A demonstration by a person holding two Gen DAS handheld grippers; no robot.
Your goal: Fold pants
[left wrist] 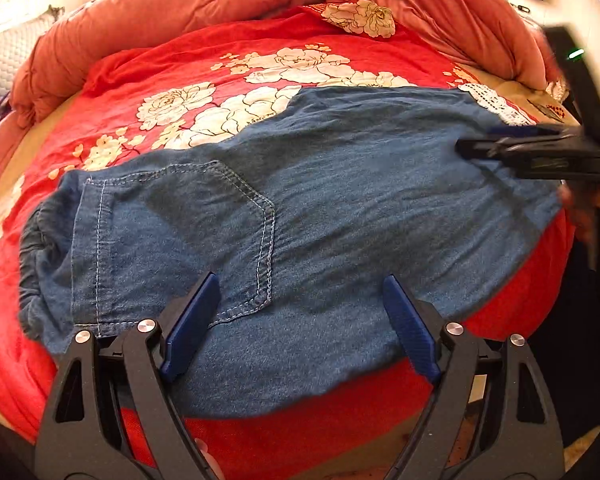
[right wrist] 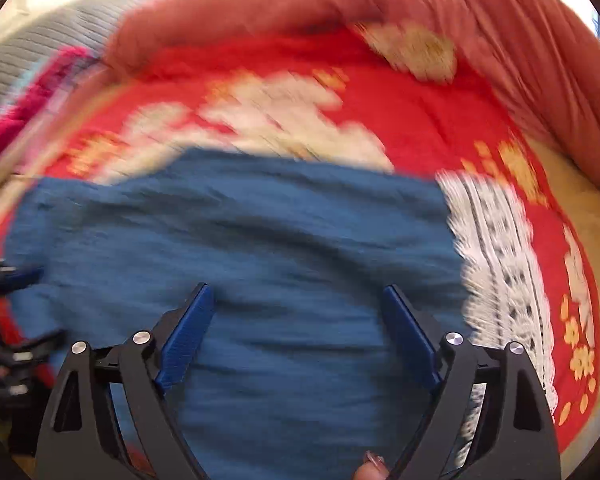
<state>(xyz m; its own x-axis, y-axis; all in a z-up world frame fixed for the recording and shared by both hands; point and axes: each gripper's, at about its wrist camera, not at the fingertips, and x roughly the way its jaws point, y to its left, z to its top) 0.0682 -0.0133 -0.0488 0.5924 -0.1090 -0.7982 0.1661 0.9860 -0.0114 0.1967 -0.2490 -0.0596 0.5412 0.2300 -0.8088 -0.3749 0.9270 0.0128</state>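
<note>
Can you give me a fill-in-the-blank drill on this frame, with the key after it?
1. The pants are made of blue ____.
2. They lie on a red bedspread printed with white ____.
3. The left gripper has its jaws ____, with nothing between them.
4. The stitched pocket shows only in the ____ wrist view.

Missing words: denim; flowers; open; left

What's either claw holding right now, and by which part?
Nothing. Left claw and right claw are both open over the denim pants, which lie flat on the red floral bedspread.
</note>
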